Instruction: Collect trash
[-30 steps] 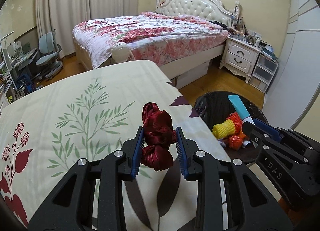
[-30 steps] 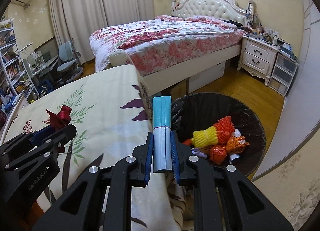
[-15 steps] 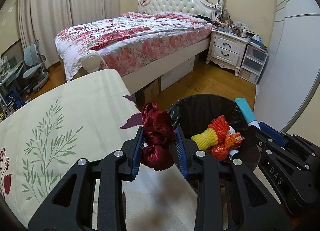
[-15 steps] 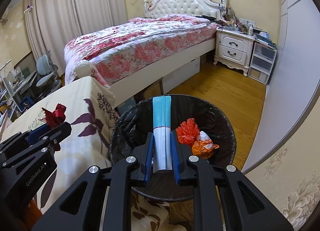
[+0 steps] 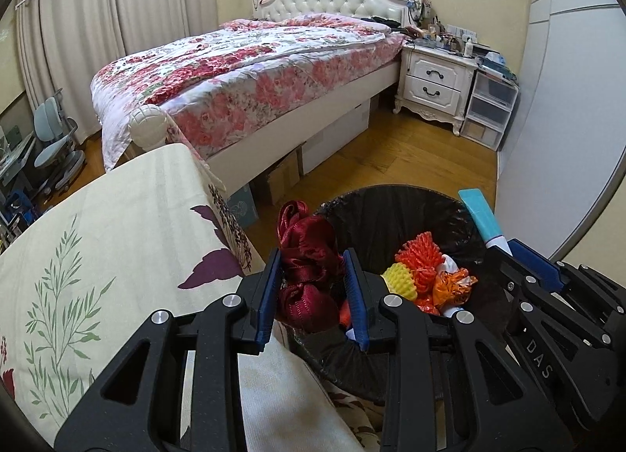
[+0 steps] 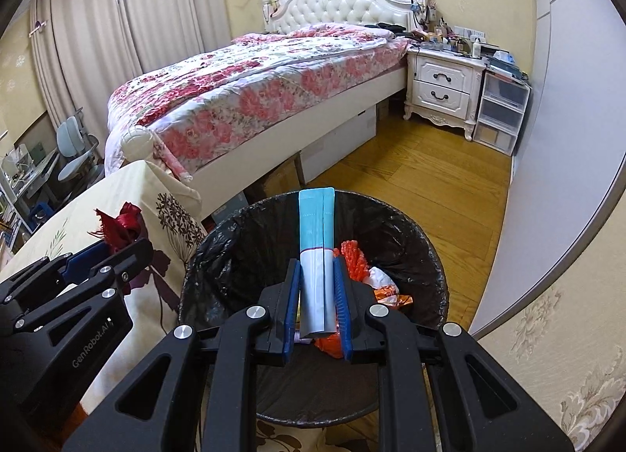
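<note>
Dark red satin ribbon (image 5: 309, 276), bunched into a wad, sits clamped between the blue pads of the left claw (image 5: 313, 287); the wad fills the gap and a loop of it sticks out past the fingertips. In the left wrist view it hangs over the near left rim of the black-lined trash bin (image 5: 375, 209), right where the edge of the desk (image 5: 117, 241) with its leaf-print cloth meets the bin. That view looks into the bin's contents: a yellow foam net (image 5: 399, 278), an orange foam net (image 5: 420, 256) and a crumpled orange wrapper (image 5: 454, 284) lying together on the liner.

The right wrist view shows little of that heap, since the right claw (image 6: 316, 295) and its load cover most of it. Its pads are closed tight on a flattened teal-and-white tube (image 6: 316, 252), gripped near the white end, with the teal end pointing away, above the middle of the bin's mouth. At the left of this view the left claw appears from the side with the red ribbon poking out, over the desk's edge just beside the bin's rim.
</note>
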A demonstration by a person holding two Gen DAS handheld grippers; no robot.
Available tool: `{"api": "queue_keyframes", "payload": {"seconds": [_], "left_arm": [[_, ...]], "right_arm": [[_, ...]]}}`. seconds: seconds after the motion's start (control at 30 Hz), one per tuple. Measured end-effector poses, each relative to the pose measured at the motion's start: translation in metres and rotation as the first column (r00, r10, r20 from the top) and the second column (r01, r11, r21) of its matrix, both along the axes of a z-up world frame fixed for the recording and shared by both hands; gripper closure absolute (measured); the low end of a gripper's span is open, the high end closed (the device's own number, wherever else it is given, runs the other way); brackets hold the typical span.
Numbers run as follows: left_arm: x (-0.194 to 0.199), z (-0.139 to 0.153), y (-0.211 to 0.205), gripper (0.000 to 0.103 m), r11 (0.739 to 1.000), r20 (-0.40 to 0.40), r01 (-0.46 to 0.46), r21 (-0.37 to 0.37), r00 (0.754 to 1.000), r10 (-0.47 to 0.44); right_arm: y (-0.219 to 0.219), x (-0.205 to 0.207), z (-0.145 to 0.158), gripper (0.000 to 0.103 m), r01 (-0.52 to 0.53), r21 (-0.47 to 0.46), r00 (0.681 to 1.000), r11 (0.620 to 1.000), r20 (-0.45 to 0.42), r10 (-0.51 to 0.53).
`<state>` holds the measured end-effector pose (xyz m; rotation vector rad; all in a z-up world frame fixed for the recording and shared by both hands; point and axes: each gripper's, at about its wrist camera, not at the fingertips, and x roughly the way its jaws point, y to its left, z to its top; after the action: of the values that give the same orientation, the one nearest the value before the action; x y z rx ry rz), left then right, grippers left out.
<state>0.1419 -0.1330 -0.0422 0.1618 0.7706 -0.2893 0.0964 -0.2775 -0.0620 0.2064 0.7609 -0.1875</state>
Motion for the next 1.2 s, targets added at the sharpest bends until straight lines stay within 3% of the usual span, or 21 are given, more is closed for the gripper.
{"api": "queue_keyframes", "payload": {"seconds": [0.37, 0.43, 0.57, 0.7, 0.73, 1.0, 1.2], "left_arm": [[0.011, -0.009, -0.011, 0.069, 1.0, -0.018, 0.01, 0.017, 1.0, -0.01], [0.01, -0.008, -0.012, 0.053, 1.0, -0.006, 0.01, 0.018, 1.0, -0.01], [0.009, -0.007, -0.013, 0.043, 0.999, 0.01, 0.014, 0.028, 1.0, -0.014], [0.008, -0.004, -0.01, 0.025, 1.0, 0.019, -0.001, 0.022, 1.0, 0.0], [0.008, -0.004, -0.008, 0.021, 1.0, 0.019, -0.008, 0.017, 1.0, 0.008], [-0.001, 0.003, 0.009, 0.016, 0.999, 0.027, -0.054, 0.007, 0.998, 0.053], [-0.02, 0.009, 0.031, 0.012, 0.995, 0.041, -0.1, -0.01, 0.994, 0.101]], "right_arm": [[-0.011, 0.002, -0.011, 0.085, 0.031, 0.004, 0.999, 0.999, -0.024, -0.031], [-0.013, 0.003, -0.012, 0.084, 0.035, 0.003, 0.999, 0.999, -0.027, -0.035], [-0.014, 0.005, -0.013, 0.082, 0.045, 0.001, 0.999, 0.999, -0.031, -0.045], [-0.016, 0.003, -0.012, 0.057, 0.056, -0.005, 0.998, 0.998, -0.026, -0.056], [-0.016, 0.002, -0.011, 0.055, 0.06, -0.013, 0.998, 0.998, -0.023, -0.06], [-0.012, -0.009, 0.003, 0.03, 0.081, -0.061, 0.997, 0.995, 0.009, -0.081], [0.001, -0.024, 0.009, 0.02, 0.095, -0.098, 0.995, 0.991, 0.016, -0.094]]}}
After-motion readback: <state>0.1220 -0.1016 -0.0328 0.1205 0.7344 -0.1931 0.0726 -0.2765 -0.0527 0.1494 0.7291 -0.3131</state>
